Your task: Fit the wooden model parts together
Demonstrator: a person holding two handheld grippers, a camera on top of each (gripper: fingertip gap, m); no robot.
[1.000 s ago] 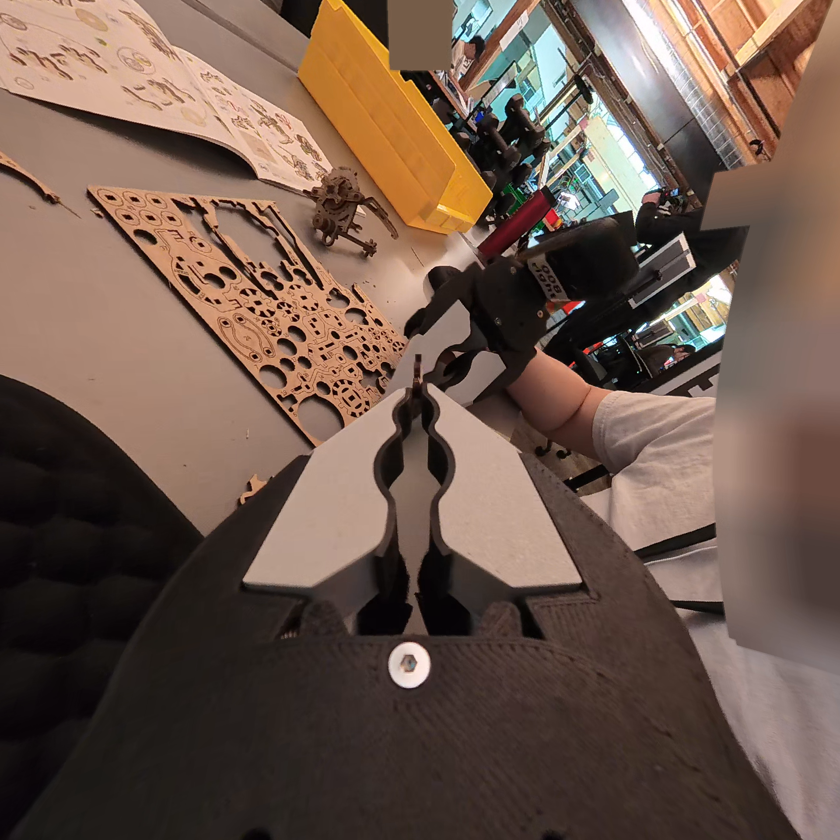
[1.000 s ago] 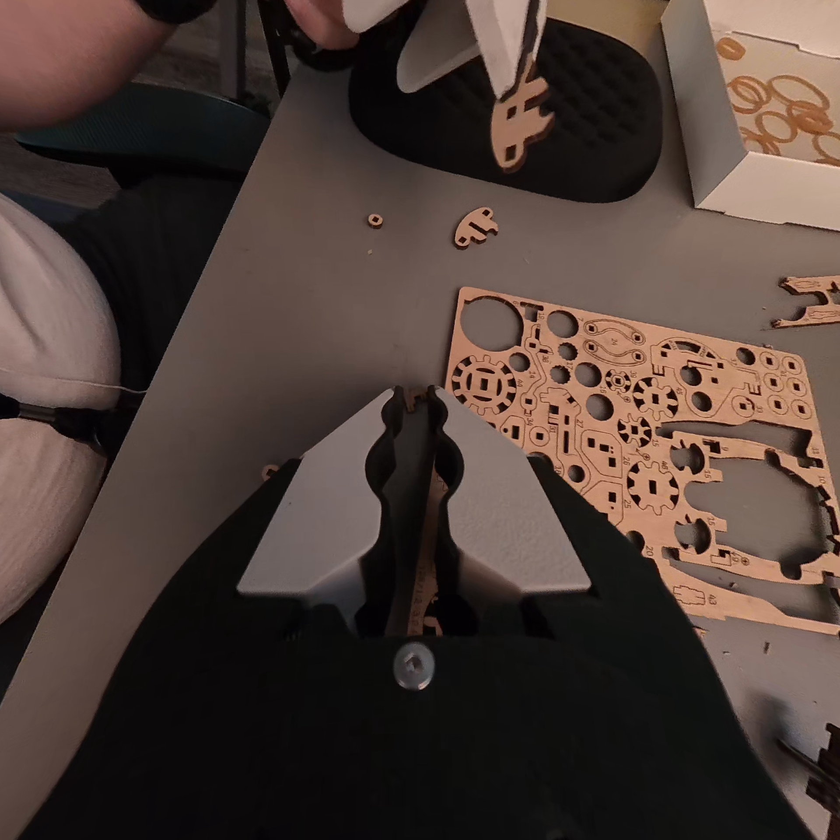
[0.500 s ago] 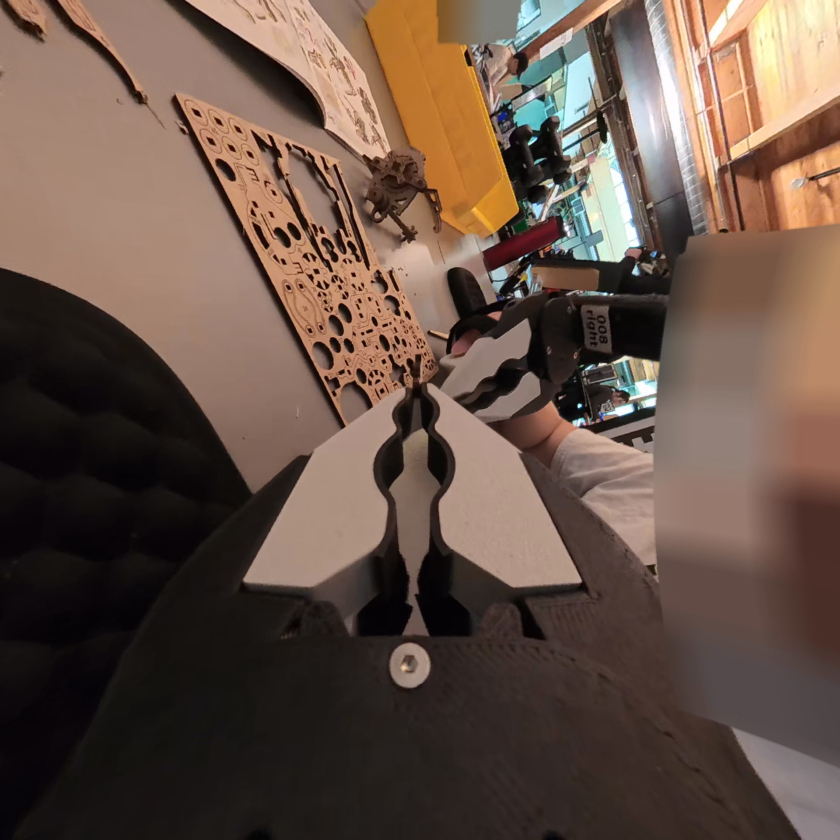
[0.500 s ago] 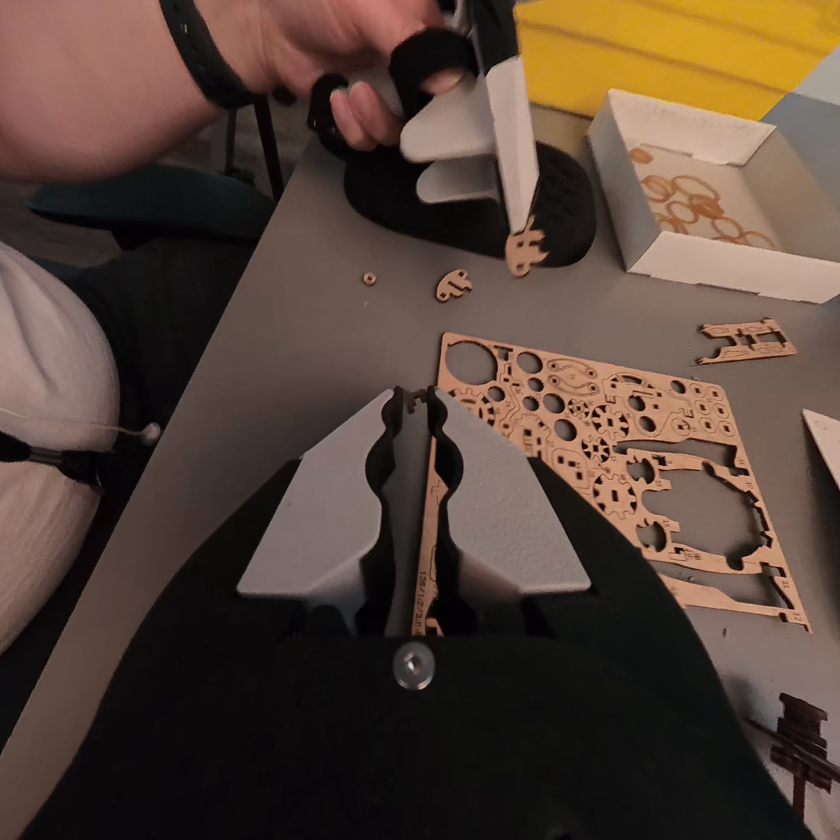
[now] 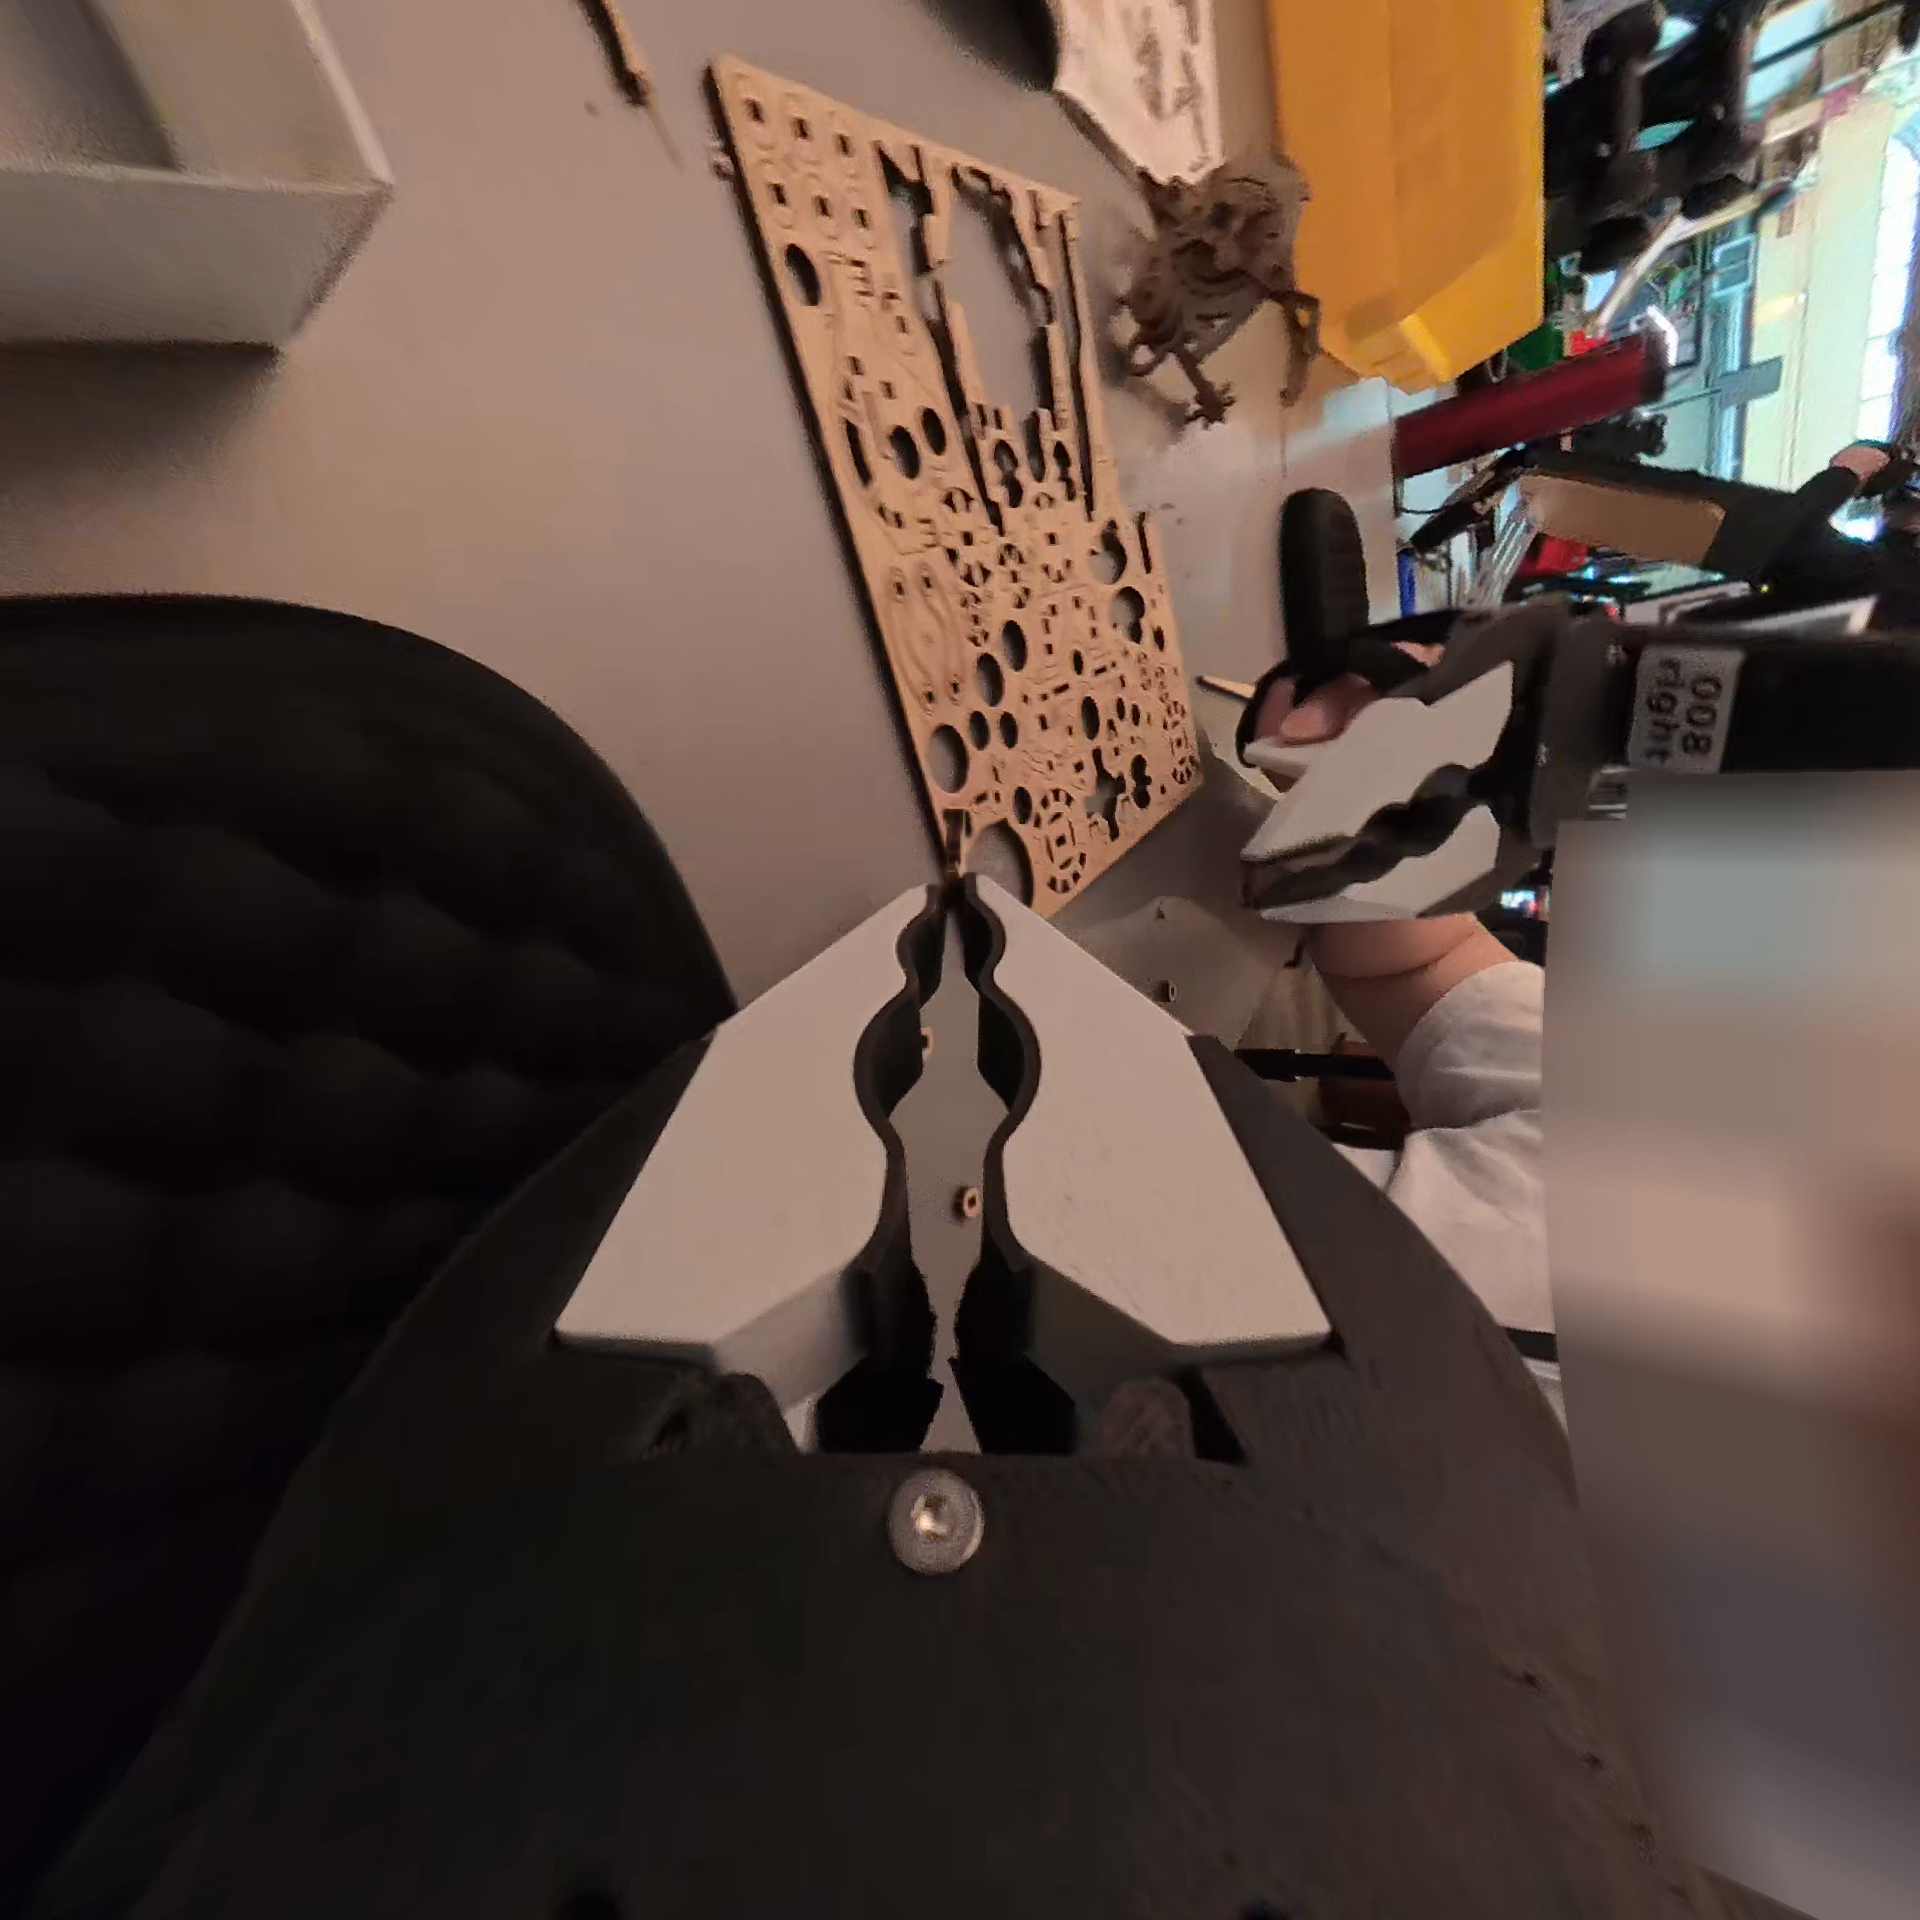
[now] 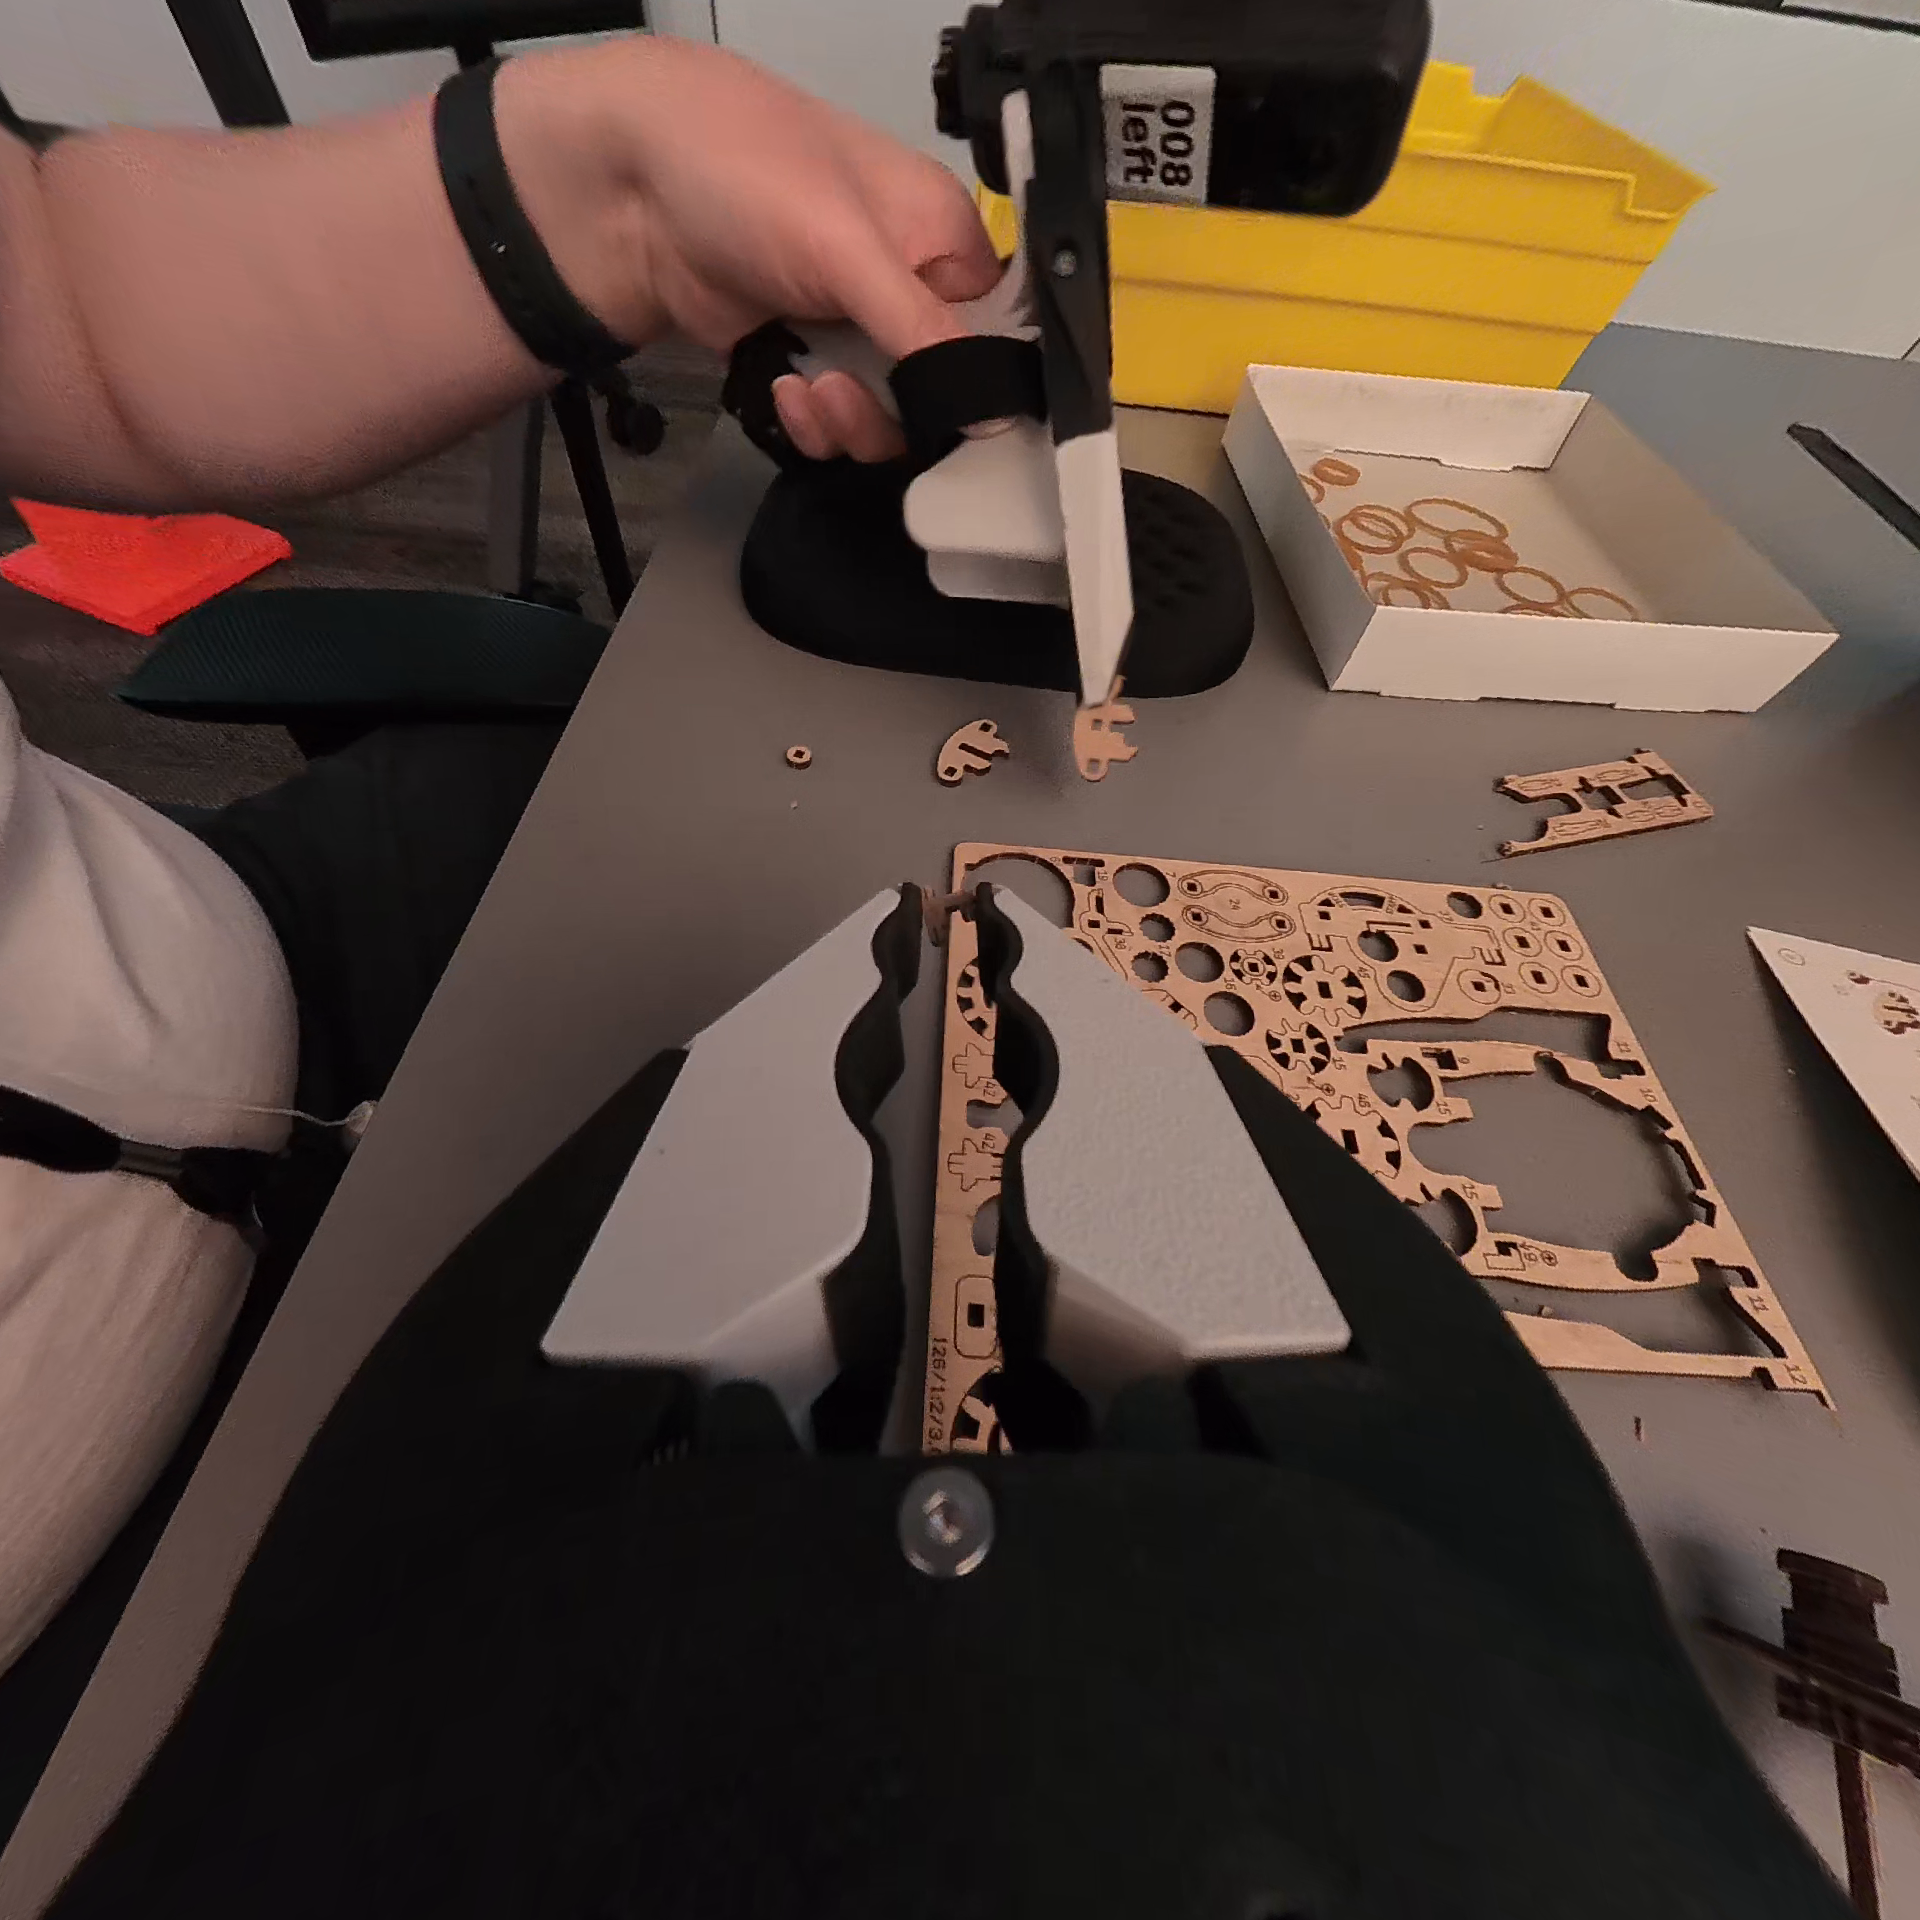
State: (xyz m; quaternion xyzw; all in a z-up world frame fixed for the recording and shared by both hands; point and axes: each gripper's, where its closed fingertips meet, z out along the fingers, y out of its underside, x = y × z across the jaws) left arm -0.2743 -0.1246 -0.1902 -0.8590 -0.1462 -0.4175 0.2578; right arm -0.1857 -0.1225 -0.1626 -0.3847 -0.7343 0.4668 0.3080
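My left gripper (image 5: pixel 954 885) is shut on a small flat wooden part (image 5: pixel 952 844), seen edge-on at its tips. In the right wrist view this gripper (image 6: pixel 1099 681) points down and holds the part (image 6: pixel 1103 736) at the table surface in front of the black foam pad (image 6: pixel 935 613). I cannot tell whether the part touches the table. My right gripper (image 6: pixel 951 899) is shut on a tiny wooden part (image 6: pixel 948 910) above the near corner of the laser-cut wooden sheet (image 6: pixel 1351 1039). It also shows at the right of the left wrist view (image 5: pixel 1262 883).
A loose wooden part (image 6: pixel 971 750) and a tiny ring (image 6: pixel 798 755) lie beside the left gripper. A white box (image 6: pixel 1558 665) with rubber bands, a yellow bin (image 6: pixel 1351 291), a scrap of wood (image 6: pixel 1605 816), a booklet (image 6: pixel 1860 1018) and a dark assembled model (image 6: pixel 1839 1683) lie around the sheet. About 10 cm separates my left fingertips from my right.
My left gripper has come down from above the foam pad to the table beside the loose part, still holding its piece. My right gripper has drawn back and tilted up, still shut.
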